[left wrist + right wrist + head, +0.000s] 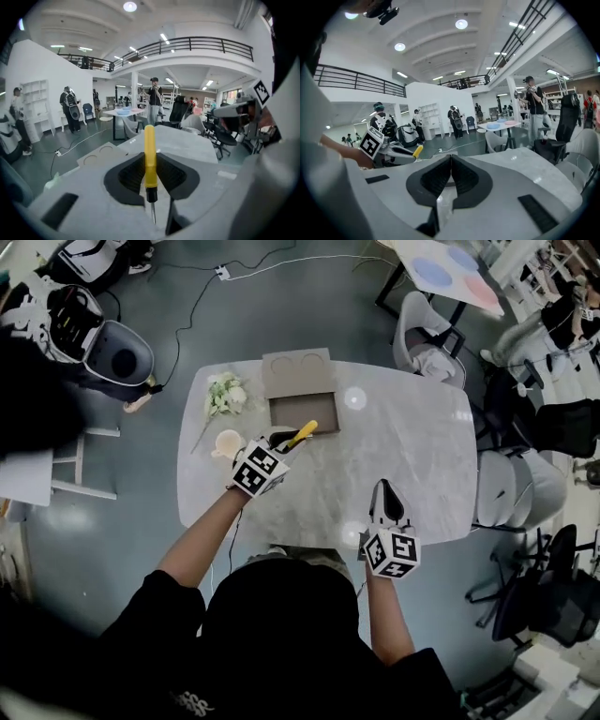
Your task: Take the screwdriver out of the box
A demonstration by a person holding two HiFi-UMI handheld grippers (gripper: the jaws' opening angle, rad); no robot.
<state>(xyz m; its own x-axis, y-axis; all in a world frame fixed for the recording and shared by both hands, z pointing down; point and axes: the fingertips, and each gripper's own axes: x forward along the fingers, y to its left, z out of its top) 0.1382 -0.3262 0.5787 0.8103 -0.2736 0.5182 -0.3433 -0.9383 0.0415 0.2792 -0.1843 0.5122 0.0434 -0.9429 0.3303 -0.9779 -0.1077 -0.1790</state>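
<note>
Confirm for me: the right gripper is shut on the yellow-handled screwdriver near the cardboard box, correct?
No. It is the left gripper that is shut on the yellow-handled screwdriver near the cardboard box. The left gripper view shows the handle clamped between its jaws. The right gripper has its jaws together on nothing.

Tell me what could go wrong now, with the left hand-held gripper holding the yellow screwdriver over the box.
1. The left hand-held gripper pinches the screwdriver by its narrow handle, much of it sticking past the jaws; it might pivot or slip and drop onto the box or table.
2. The cup and flowers sit close beside that gripper; a sideways swing could knock them.
</note>
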